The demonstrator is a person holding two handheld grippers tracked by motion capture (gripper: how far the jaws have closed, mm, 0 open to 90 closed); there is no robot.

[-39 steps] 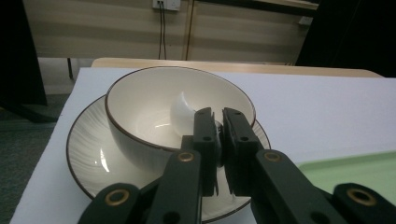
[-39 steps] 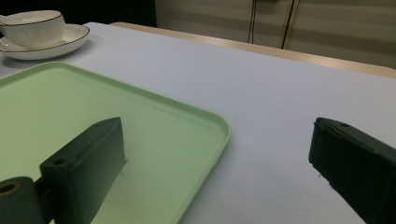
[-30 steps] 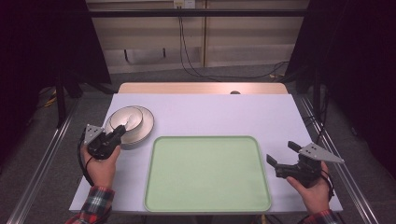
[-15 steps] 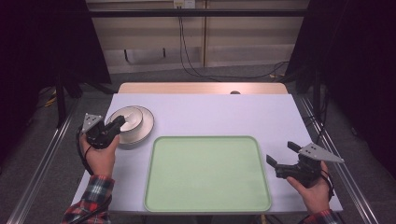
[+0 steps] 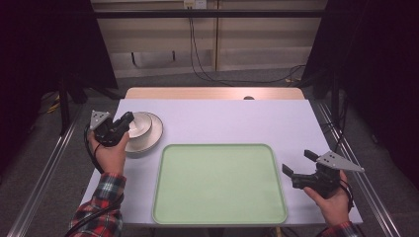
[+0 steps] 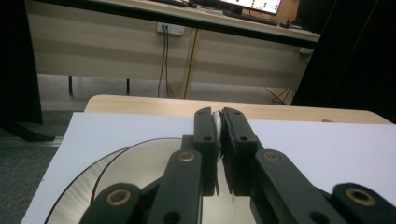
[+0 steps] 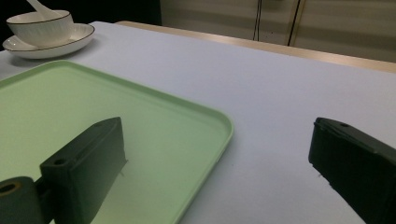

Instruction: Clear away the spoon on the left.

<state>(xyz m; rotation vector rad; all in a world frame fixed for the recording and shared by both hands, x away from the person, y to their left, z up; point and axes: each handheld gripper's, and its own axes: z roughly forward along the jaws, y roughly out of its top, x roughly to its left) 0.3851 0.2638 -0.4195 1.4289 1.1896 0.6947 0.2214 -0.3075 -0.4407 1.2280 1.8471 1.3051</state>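
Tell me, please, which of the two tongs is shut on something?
The left tongs, over the bowl, are shut on a thin white handle; the right tongs are open.

No text, label, brand, number or sign can be read anywhere. In the left gripper view a lit screen (image 6: 252, 4) stands on the desk beyond the table, but whatever it displays is too small and blurred to make out.
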